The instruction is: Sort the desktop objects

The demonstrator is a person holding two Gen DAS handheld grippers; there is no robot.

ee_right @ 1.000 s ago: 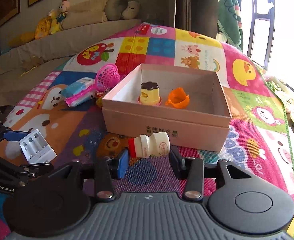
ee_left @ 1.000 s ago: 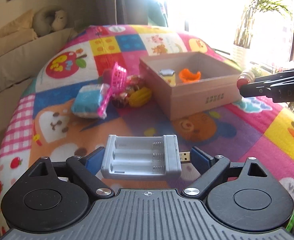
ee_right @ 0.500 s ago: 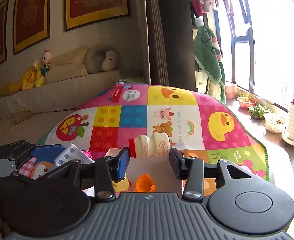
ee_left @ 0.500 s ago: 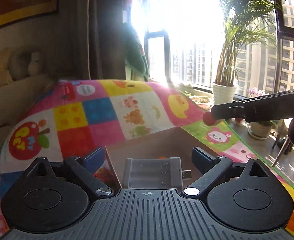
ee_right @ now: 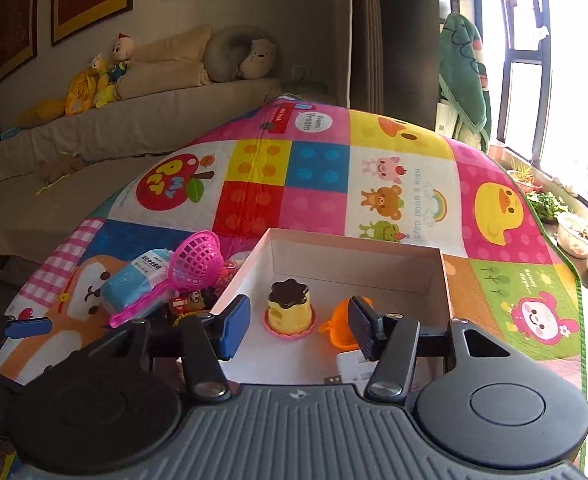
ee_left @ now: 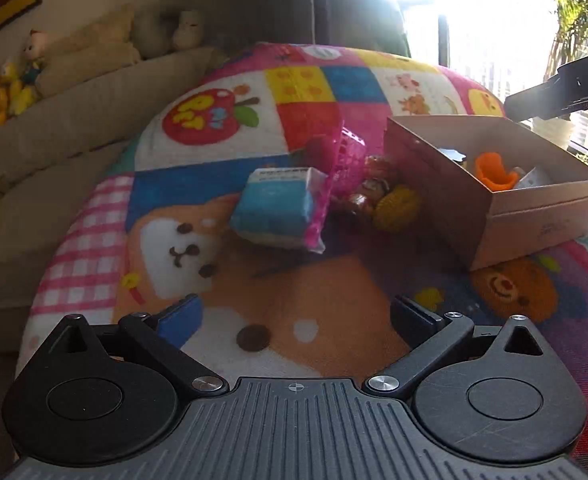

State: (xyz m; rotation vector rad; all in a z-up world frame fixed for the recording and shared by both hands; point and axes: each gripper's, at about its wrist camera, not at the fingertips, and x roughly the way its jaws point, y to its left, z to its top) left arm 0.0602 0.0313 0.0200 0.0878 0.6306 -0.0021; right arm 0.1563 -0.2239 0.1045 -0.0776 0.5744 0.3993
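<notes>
right wrist, empty spread right tool (ee_right: 299, 326) over box (ee_right: 446, 276)

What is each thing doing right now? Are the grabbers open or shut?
Left gripper: jaws open, empty.
Right gripper: jaws open, empty, above the box.
Cardboard box: lid off.
Pudding toy: upright in box.
Orange cup: inside box.
Pink scoop: outside, leaning on the tissue pack.

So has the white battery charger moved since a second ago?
Yes. It has left the left gripper, now open, and lies in the cardboard box, a white charger beside the orange cup.
</notes>
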